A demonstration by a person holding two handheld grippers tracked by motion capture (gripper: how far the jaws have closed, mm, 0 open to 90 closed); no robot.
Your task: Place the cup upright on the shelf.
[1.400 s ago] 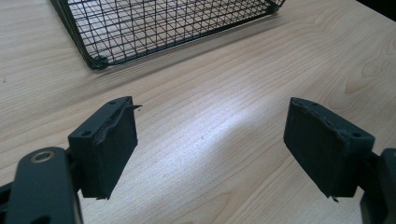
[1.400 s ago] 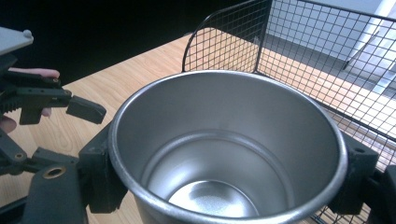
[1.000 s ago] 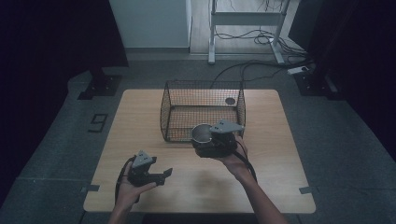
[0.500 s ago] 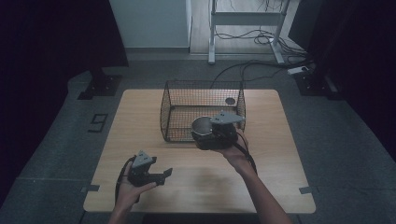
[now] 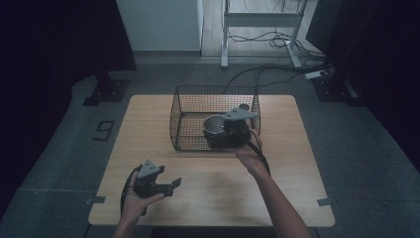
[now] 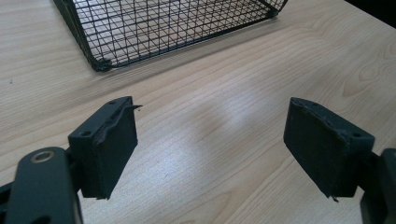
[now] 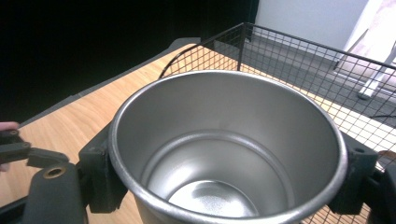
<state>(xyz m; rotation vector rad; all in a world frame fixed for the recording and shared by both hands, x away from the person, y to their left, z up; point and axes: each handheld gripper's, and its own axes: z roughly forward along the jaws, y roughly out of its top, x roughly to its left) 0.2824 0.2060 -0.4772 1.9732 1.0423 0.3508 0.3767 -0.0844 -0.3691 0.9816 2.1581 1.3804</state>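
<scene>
Wooden desk [image 5: 297,198], dim room: right claw [image 5: 218,135] grips steel pot [image 7: 224,154] upright over wire basket [image 5: 188,106]'s near edge; left claw [image 6: 210,154] wide, empty.

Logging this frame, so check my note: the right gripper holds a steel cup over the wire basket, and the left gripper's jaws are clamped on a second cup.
One thing is wrong: the left gripper holds nothing. The left gripper view shows its jaws wide apart over bare table. The right gripper does hold the steel cup at the wire basket.
</scene>
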